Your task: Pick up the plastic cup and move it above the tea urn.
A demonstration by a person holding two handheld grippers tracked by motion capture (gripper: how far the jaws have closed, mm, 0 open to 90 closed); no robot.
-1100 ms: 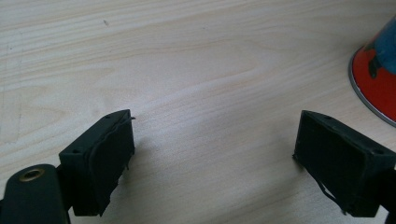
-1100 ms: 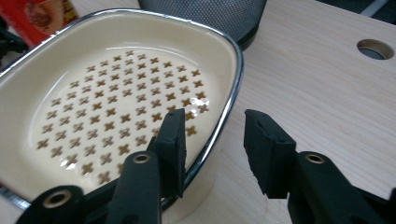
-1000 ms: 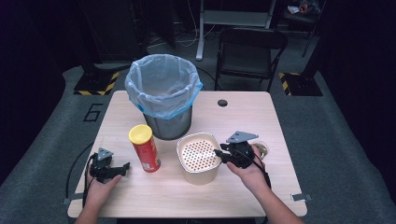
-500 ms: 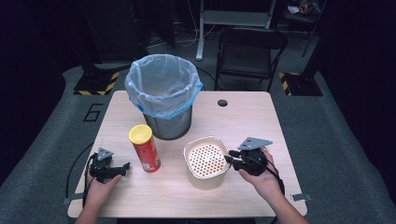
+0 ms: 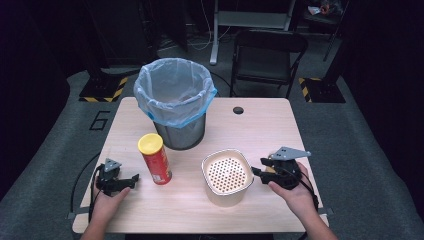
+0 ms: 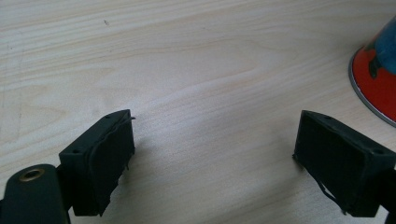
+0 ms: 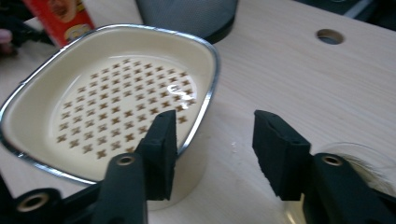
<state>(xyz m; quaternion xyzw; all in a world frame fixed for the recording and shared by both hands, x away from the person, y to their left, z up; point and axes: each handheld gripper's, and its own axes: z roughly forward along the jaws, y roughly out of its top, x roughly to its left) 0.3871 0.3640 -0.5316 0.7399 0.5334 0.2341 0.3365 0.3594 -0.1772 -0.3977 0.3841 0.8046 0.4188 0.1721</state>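
My right tool (image 5: 256, 172), jaws just parted, has probably released the bowl (image 5: 227, 176) onto the table (image 5: 260, 130); left tool (image 5: 131, 179) rests open beside the can (image 5: 155, 159).

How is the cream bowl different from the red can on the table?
The cream bowl is low and wide, while the red can is tall and narrow. The bowl is open on top, with a dotted pattern inside; the can is closed by a yellow lid. The bowl stands just in front of the right claw, whose jaws are apart beside its rim; the can stands near the open left claw. Both stand upright on the wooden table.
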